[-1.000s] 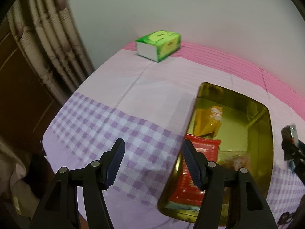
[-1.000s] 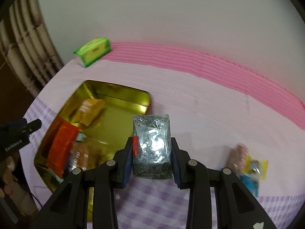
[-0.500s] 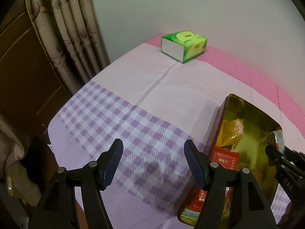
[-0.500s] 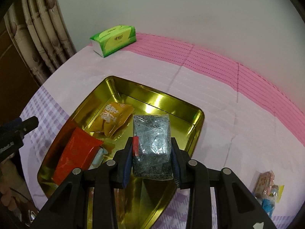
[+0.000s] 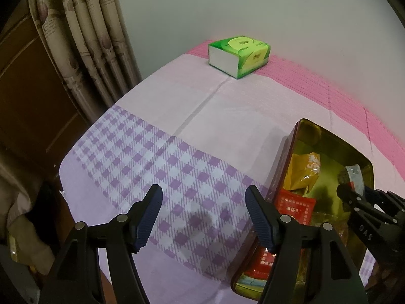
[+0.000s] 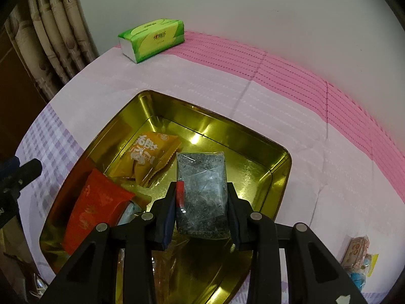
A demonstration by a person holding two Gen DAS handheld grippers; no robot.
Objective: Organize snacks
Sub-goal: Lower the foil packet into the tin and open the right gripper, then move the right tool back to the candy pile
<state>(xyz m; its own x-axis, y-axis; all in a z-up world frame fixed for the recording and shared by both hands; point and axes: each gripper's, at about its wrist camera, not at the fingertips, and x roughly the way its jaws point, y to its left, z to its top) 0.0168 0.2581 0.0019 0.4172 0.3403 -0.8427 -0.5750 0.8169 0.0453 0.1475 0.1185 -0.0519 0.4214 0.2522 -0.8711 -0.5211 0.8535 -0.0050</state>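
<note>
Snacks are partly gathered already: an orange packet (image 6: 149, 155) and a red packet (image 6: 95, 209) lie in the gold tin (image 6: 276, 174) on the desk (image 6: 291, 116), while a few small wrapped sweets (image 6: 358, 257) sit well apart, on the cloth to the tin's right. The right gripper (image 6: 202, 202) is clenched on a clear pouch of dark bits (image 6: 201, 190) and holds it above the tin's open floor, beside the orange packet. The left gripper (image 5: 203, 217) has just been opening; its jaws stand apart with nothing between them, over the checked cloth just left of the tin.

The main risk, as I judge it, is in the release. The pouch is pinched by its sides and hangs tilted, so letting go from this height could send it onto the orange packet or against the tin's wall, leaving it propped rather than flat. Lowering too far could drive the fingertips into the thin metal and shove the tin across the slippery cloth. The green tissue box (image 6: 152, 39) is far off and no hazard.
</note>
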